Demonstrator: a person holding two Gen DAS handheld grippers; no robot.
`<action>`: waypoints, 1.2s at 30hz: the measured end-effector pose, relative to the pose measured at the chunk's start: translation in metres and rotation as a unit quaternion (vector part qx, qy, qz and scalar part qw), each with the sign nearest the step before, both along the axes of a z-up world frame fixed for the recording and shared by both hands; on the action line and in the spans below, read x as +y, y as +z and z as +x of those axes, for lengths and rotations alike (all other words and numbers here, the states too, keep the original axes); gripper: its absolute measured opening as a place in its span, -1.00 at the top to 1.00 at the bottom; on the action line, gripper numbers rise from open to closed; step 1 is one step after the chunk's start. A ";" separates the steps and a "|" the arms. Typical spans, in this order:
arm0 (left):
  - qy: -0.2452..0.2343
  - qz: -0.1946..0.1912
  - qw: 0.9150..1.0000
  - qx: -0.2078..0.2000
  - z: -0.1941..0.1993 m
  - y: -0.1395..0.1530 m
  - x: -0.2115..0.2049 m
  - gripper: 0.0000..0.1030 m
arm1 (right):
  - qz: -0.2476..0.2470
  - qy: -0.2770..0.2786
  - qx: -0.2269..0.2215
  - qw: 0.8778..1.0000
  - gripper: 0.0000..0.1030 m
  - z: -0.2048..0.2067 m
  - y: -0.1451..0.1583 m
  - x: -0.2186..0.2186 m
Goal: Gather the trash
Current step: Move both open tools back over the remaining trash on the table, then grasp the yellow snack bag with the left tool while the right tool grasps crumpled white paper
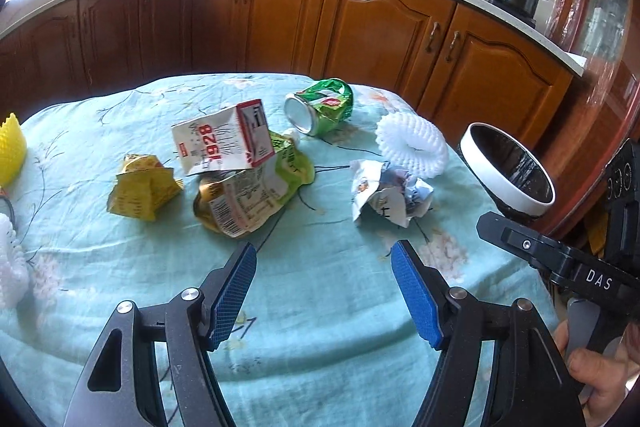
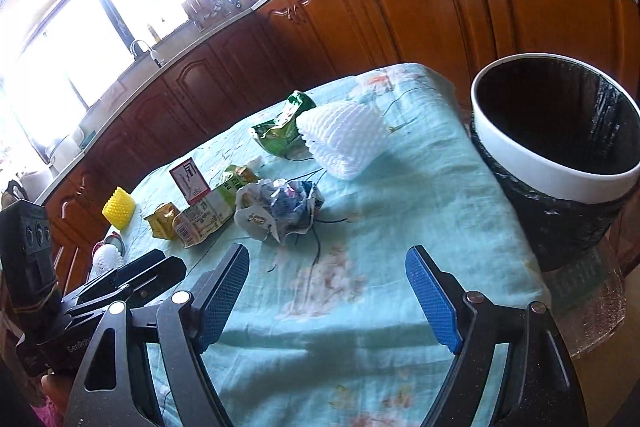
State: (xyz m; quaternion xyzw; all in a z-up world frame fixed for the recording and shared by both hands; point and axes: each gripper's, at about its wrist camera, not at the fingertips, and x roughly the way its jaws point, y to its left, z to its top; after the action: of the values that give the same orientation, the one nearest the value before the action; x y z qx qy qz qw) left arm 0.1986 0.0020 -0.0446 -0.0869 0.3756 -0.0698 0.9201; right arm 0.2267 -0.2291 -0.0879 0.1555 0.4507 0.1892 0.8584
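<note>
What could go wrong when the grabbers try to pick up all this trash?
The milk carton leans on the green pouch, so lifting one may tip or drag the other. The crushed can lies on its side and might roll off the tablecloth. The bin stands beside the table's right edge, so light things like the white foam net could miss it. Both tools, left and right, are open and empty.

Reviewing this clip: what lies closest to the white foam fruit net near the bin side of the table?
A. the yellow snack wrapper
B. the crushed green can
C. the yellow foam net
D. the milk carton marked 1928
B: in the right wrist view the crushed green can lies right against the white foam net; the other three sit further away.
</note>
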 end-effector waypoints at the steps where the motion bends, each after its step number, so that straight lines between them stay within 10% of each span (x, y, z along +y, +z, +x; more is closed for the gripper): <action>1: 0.006 0.000 1.000 0.000 -0.002 0.000 0.005 -0.36 | 0.000 0.004 0.000 1.000 -0.60 0.001 0.000 0.005; 26: 0.118 0.016 0.993 0.014 0.044 -0.009 0.099 -0.41 | -0.013 0.034 0.019 0.999 -0.60 0.044 -0.022 0.053; 31: 0.100 0.012 0.994 0.032 0.065 -0.025 0.097 0.09 | -0.011 0.037 0.029 0.999 -0.57 0.054 -0.030 0.057; 34: 0.090 0.017 0.995 0.027 0.067 -0.026 0.094 0.17 | -0.007 0.044 0.031 0.999 -0.19 0.056 -0.033 0.060; 36: 0.085 0.017 0.996 0.024 0.065 -0.025 0.093 0.20 | -0.009 0.051 0.030 0.998 0.45 0.054 -0.033 0.063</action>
State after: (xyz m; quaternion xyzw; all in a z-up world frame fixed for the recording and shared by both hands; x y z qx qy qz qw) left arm 0.2635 0.0949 -0.0692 -0.1044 0.3898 0.0171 0.9148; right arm 0.2811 -0.1664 -0.1210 0.1307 0.4854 0.2239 0.8350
